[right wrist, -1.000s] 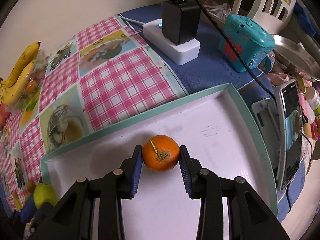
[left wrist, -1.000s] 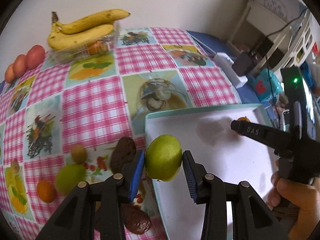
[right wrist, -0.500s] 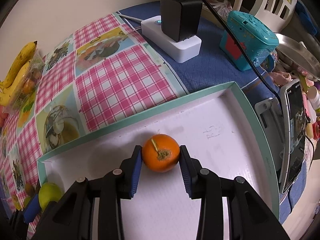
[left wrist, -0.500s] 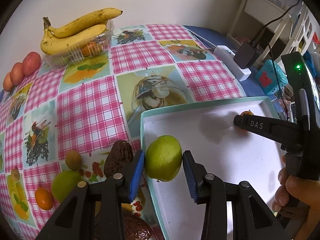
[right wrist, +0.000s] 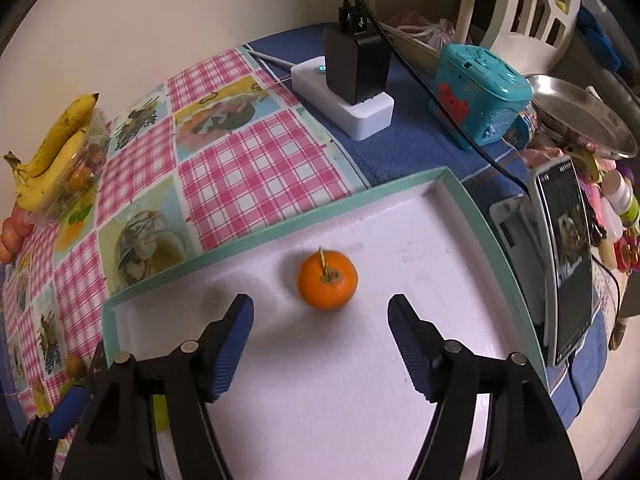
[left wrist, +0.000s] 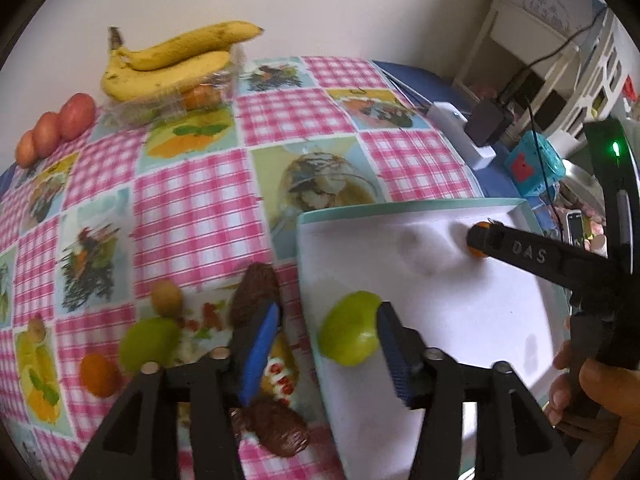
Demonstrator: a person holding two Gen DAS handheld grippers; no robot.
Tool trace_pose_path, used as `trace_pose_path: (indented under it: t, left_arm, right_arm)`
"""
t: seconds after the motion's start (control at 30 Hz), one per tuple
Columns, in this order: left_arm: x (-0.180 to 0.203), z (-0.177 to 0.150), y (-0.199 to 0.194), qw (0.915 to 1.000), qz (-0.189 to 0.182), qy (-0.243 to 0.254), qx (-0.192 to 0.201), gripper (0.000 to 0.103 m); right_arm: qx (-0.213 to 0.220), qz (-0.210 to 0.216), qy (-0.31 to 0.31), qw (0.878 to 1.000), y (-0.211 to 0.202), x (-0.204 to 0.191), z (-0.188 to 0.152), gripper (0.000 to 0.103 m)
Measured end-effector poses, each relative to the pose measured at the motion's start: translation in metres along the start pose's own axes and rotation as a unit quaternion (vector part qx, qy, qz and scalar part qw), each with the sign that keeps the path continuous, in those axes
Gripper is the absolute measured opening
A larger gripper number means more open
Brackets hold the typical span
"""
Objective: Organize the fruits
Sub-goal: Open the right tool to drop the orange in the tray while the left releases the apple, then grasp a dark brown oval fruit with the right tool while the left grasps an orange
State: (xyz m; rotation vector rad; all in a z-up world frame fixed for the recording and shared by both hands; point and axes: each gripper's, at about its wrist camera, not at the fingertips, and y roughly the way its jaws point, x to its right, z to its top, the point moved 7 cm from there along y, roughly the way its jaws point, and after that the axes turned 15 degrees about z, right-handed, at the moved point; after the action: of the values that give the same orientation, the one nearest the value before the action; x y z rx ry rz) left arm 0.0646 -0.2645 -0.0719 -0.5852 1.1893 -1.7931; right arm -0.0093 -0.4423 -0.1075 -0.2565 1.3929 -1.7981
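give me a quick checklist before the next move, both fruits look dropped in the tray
1. Right hand-held gripper open, clear of orange: ok.
2. Orange resting on tray floor: ok.
3. Left hand-held gripper open: ok.
4. Green fruit free of the left fingers: not ok, right pad touches it.
5. Green fruit settled flat inside the tray: cannot tell, blurred.
6. Fruit left on tablecloth: ok, several.

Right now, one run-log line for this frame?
left hand-held gripper: open, green fruit in tray | right hand-held gripper: open, orange released on tray | loose fruit remains on tablecloth
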Motion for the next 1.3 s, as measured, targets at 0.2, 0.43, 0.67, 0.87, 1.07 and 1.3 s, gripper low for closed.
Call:
trace_pose_path:
  t: [0.2, 0.43, 0.67, 0.87, 1.07, 1.3]
  left_arm:
    - [-0.048, -0.009, -0.008, 0.9983, 0.033, -0.049, 0.000, 0.080]
    - [-0.140, -0.032, -0.010, 0.9798, 0.141, -0.142, 0.005, 0.103]
    - [-0.230, -0.066, -0.011, 0.9504, 0.200, -0.238, -0.002, 0.103]
    - [-0.275, -0.082, -0.013, 0.9319, 0.209, -0.296, 0.004, 0.103]
    - [-0.297, -0.079, -0.020, 0.9241, 0.229, -0.305, 0.030, 0.103]
    - [-0.290, -0.069, -0.011, 0.9418, 0.143, -0.303, 0.023, 0.103]
  right_arm:
    - [-0.005, 0.006, -0.018, 1.000, 0.000, -0.016, -0.019, 0.086]
    - [0.019, 0.038, -0.066, 0.997, -0.012, -0.056, -0.040, 0.098]
    - [0.030, 0.071, -0.129, 0.989, -0.021, -0.116, -0.060, 0.098]
    - [0.006, 0.117, -0.164, 0.979, -0.015, -0.174, -0.080, 0.098]
    - [0.000, 0.153, -0.199, 0.968, -0.007, -0.220, -0.087, 0.098]
    - [0.001, 0.144, -0.196, 0.970, 0.009, -0.218, -0.068, 0.081]
